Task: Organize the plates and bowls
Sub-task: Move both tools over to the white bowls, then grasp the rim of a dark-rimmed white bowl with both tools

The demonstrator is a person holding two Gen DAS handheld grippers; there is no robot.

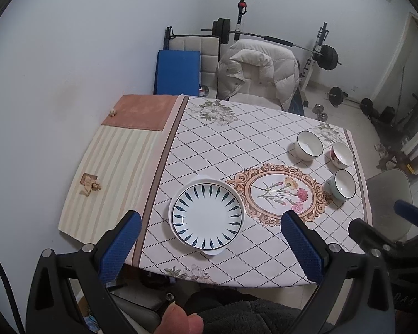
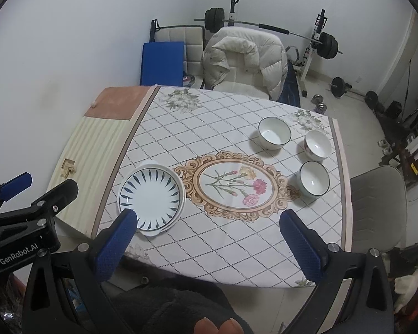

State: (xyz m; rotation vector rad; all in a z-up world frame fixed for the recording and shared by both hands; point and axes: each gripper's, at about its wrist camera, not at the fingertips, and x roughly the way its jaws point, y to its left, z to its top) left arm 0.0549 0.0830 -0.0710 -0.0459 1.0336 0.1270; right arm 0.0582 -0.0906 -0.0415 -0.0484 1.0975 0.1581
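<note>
Both the left gripper (image 1: 209,239) and right gripper (image 2: 209,239) hang wide open and empty above the flowery tablecloth (image 1: 237,144), where the white plates with blue leaf marks (image 1: 206,213) sit stacked, well apart from three small white bowls (image 1: 309,145).

Home: barbell rack (image 1: 317,47), tableclothed table (image 1: 237,144)

Clothed table (image 1: 214,144), stacked plates (image 1: 207,216), three bowls (image 1: 309,144)

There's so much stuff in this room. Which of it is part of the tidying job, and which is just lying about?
Part of the job:
- stacked leaf-pattern plates
- dark-rimmed white bowl
- flowered bowl
- pale green bowl

Just lying about:
- puffy white jacket on a chair
- barbell on its rack
- blue mat
- torn spot in the table covering
</note>
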